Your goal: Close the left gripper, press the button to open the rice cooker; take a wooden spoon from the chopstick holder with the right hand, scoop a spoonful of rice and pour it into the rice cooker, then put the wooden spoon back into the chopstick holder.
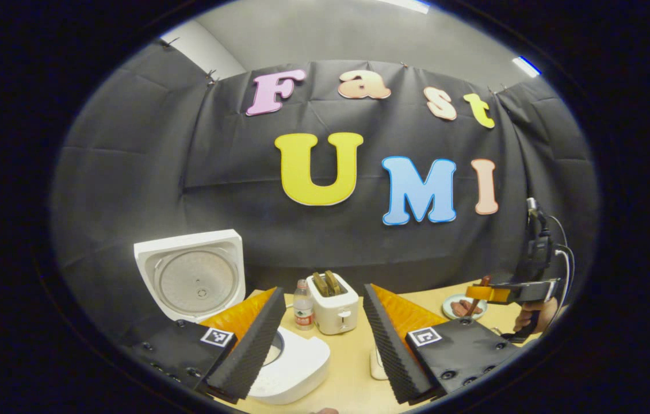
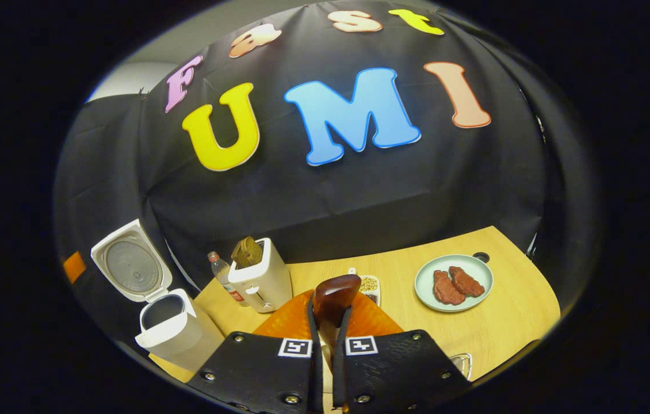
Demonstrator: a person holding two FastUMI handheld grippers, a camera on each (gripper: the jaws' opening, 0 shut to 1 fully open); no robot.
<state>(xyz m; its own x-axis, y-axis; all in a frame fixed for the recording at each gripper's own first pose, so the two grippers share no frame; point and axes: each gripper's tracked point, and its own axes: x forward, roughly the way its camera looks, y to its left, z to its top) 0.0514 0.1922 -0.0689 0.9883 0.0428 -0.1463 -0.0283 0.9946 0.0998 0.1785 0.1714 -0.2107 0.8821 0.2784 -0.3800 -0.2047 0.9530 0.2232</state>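
Observation:
The white rice cooker [image 1: 296,368] stands open with its lid [image 1: 194,282] raised, just beyond my left finger. My left gripper [image 1: 324,296] is open with nothing between its fingers. Farther right my right gripper [image 1: 483,293], held by a hand, carries the wooden spoon [image 1: 474,303]. In the right gripper view the right gripper [image 2: 329,315] is shut on the wooden spoon [image 2: 335,296], whose dark bowl sticks up past the fingertips. The open rice cooker [image 2: 167,330] sits at the lower left with its lid [image 2: 129,269] tilted back. A small dish of grains [image 2: 369,284] lies just behind the spoon.
A white toaster [image 2: 262,279] with bread and a small bottle [image 2: 220,269] stand at the back of the wooden table [image 2: 509,322]. A plate with two pieces of meat [image 2: 454,283] lies to the right. A clear object [image 2: 461,362] shows at the near edge.

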